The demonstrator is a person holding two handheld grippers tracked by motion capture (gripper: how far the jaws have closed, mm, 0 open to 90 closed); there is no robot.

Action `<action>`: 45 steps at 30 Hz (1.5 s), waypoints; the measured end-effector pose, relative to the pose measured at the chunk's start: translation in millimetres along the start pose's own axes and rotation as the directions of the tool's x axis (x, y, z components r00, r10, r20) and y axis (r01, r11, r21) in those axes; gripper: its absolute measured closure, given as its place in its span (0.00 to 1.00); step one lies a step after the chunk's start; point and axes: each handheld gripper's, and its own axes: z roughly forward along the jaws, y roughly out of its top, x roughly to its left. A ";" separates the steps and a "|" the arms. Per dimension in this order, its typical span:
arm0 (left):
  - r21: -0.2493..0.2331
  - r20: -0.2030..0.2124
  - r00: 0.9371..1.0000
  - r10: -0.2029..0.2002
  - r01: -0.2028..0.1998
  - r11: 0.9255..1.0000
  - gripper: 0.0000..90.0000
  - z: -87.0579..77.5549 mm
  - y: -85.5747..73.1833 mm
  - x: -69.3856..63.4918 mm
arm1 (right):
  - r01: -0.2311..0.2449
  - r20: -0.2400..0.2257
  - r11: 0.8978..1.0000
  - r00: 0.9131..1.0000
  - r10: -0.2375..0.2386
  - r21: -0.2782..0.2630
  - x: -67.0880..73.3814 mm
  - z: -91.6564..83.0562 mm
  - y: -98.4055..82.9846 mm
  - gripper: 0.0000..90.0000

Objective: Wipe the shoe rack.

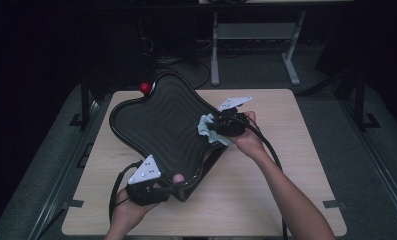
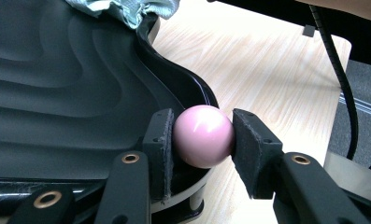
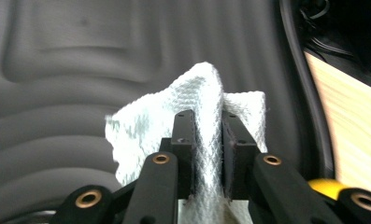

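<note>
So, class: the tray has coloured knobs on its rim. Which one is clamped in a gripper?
The pink knob, squeezed between the left gripper jaws at the tray near corner. The red knob at the far corner stands free.

My forearms are bare, no sleeves. Each hand carries a black gripper: the left gripper [image 1: 162, 188] and the right gripper [image 1: 213, 125] both wear a grey three-cornered plate on top, dotted with small holes. Black cables trail back from each. Up close, the jaws are matte black bars with brass-ringed pivots and dark, fuzzy pads [image 2: 251, 149].
</note>
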 end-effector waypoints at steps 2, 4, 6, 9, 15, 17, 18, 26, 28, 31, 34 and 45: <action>0.002 0.000 1.000 0.002 -0.002 1.000 0.67 -0.1 0.1 0.2 | 0.017 -0.009 1.000 1.000 -0.017 0.004 2.0 -2.1 -1.8 0.79; 0.005 -0.001 1.000 0.003 -0.003 1.000 0.67 -0.1 0.3 0.2 | 0.023 -0.018 1.000 1.000 -0.023 0.003 4.4 -5.3 -2.1 0.77; 0.004 0.000 1.000 0.002 -0.002 1.000 0.67 -0.2 0.2 0.3 | 0.035 -0.015 0.999 0.999 -0.034 0.012 5.6 -7.6 -2.8 0.77; 0.007 0.002 1.000 0.000 0.000 1.000 0.67 -0.2 0.6 0.6 | 0.052 0.012 0.998 0.999 -0.052 0.038 4.6 -6.5 -6.7 0.83; 0.003 -0.001 1.000 -0.003 0.003 1.000 0.67 -0.1 0.4 0.0 | 0.017 0.055 0.999 0.998 -0.019 0.044 -1.3 -7.4 -8.9 0.88; 0.003 0.002 1.000 -0.004 0.004 1.000 0.67 -0.1 0.4 0.8 | 0.020 0.038 0.999 0.999 -0.021 0.040 2.9 -7.3 -10.0 0.88; 0.003 0.002 1.000 -0.004 0.004 1.000 0.67 -0.1 0.4 0.9 | 0.017 -0.004 0.999 1.000 -0.017 0.033 7.5 -7.2 -10.4 0.88; -0.001 -0.009 1.000 -0.012 0.012 1.000 0.67 -0.9 -0.6 2.8 | -0.033 0.027 0.999 0.999 0.033 0.023 -6.0 -7.9 -13.8 0.88; -0.001 -0.008 1.000 -0.017 0.017 1.000 0.67 -1.4 -1.1 3.9 | -0.022 0.005 1.000 1.000 0.022 0.017 1.2 -7.9 -14.9 0.88; 0.000 -0.011 1.000 -0.022 0.022 1.000 0.67 -2.1 -1.4 5.6 | 0.019 -0.020 1.000 1.000 -0.019 0.018 9.7 -7.6 -14.7 0.88; -0.002 -0.022 0.999 -0.024 0.024 1.000 0.67 -2.2 -1.5 6.2 | -0.011 0.028 1.000 1.000 0.011 0.019 -1.1 -7.4 -15.0 0.88; -0.010 -0.034 0.999 -0.041 0.041 0.999 0.67 -0.9 -1.8 13.2 | -0.012 -0.001 1.000 1.000 0.012 0.019 7.9 -4.7 -12.9 0.88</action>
